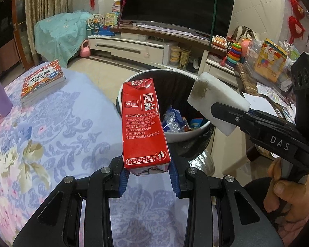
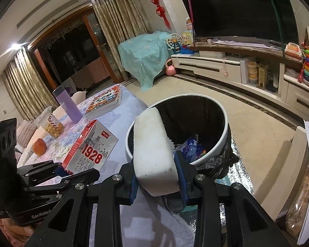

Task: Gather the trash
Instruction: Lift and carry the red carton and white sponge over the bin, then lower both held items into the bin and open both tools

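Left gripper (image 1: 148,175): clamped on the base of a red milk carton (image 1: 143,123), which stands upright above the floral tablecloth (image 1: 51,133), short of the bin.
Right gripper (image 2: 157,182): closed around a soiled white sponge block (image 2: 153,152), its far end over the near rim.
Trash bin (image 2: 224,138): black-lined, just ahead of both grippers, wrappers (image 2: 192,147) already at the bottom.
Step in hand: carrying both pieces to the bin, it appears.
Next move: likely bring each item over the opening, then part the fingers, carton needing more forward travel than sponge.
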`<action>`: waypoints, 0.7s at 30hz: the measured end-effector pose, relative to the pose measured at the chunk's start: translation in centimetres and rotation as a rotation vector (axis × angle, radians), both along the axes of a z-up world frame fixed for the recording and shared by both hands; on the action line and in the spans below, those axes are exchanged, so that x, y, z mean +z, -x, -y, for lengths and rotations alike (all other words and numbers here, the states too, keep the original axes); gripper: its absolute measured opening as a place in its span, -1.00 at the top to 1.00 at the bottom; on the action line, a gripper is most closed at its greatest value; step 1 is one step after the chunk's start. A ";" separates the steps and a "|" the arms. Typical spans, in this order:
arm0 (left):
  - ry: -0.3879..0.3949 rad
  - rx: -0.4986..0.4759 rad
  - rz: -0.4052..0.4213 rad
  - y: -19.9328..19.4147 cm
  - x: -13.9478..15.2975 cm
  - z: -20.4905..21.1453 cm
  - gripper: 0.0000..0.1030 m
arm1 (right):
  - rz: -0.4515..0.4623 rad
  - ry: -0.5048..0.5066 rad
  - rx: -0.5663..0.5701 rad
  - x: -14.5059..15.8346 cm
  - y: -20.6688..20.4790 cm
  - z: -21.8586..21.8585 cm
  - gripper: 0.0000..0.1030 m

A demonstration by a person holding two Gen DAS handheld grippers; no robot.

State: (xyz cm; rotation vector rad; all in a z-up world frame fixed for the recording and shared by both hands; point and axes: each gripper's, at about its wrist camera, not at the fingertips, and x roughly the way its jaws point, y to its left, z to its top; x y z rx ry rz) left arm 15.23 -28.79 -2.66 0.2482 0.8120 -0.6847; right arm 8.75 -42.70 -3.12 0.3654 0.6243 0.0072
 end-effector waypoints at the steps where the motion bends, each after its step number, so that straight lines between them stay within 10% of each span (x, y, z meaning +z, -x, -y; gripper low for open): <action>1: -0.003 -0.002 0.002 -0.1 0.0 0.2 0.38 | 0.000 0.000 -0.001 0.0 -0.1 0.1 0.37; 21: -0.018 -0.033 -0.013 -3.5 0.4 3.9 0.38 | -0.045 0.041 -0.012 0.1 -3.8 2.3 0.37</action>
